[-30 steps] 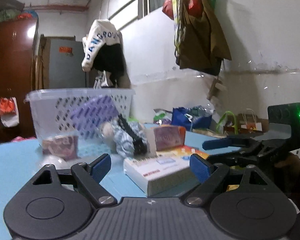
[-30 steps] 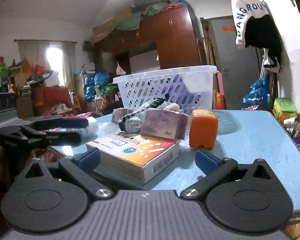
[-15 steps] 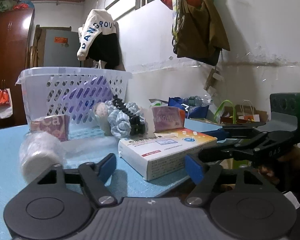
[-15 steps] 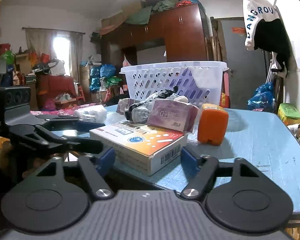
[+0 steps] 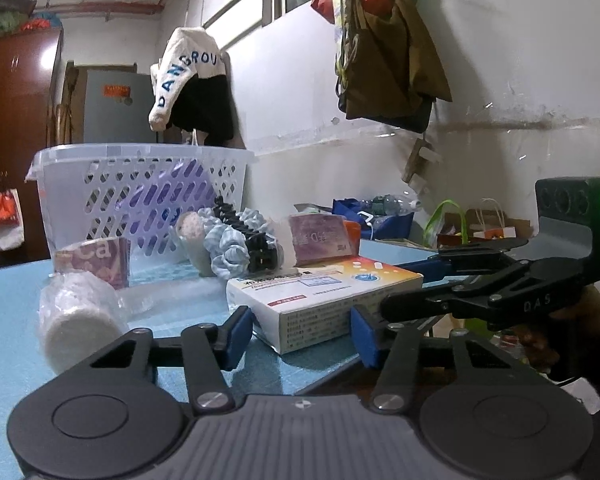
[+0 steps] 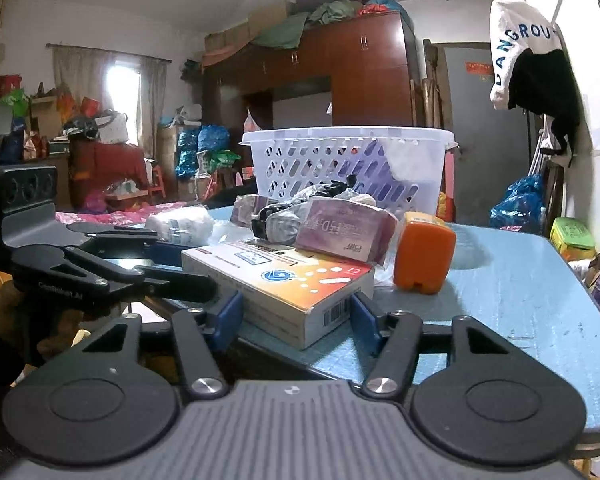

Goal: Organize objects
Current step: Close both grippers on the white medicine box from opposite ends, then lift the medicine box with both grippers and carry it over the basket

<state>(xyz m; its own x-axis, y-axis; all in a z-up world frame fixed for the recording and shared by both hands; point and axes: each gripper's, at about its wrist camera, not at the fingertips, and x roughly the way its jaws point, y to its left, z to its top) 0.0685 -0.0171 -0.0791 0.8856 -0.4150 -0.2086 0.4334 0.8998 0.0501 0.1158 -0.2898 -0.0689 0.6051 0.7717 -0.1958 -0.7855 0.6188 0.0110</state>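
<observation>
A white and orange medicine box (image 5: 324,296) lies at the near corner of the blue table (image 5: 4,320); it also shows in the right wrist view (image 6: 284,284). My left gripper (image 5: 302,330) is open, its blue pads on either side of the box's near end. My right gripper (image 6: 296,316) is open too, straddling the box's other corner. Behind the box lie a purple packet (image 6: 346,232), an orange block (image 6: 422,258), a grey and black scrunchie bundle (image 5: 240,246), a wrapped white roll (image 5: 78,320) and a white lattice basket (image 5: 140,192).
A small pink box (image 5: 96,258) stands in front of the basket. The table's edge runs just under both grippers. Clothes and bags hang on the wall (image 5: 384,40) to the right. A wardrobe (image 6: 340,76) and clutter fill the room behind.
Both grippers have dropped lower and moved in on the medicine box, and their jaws have narrowed around it from opposite sides.
</observation>
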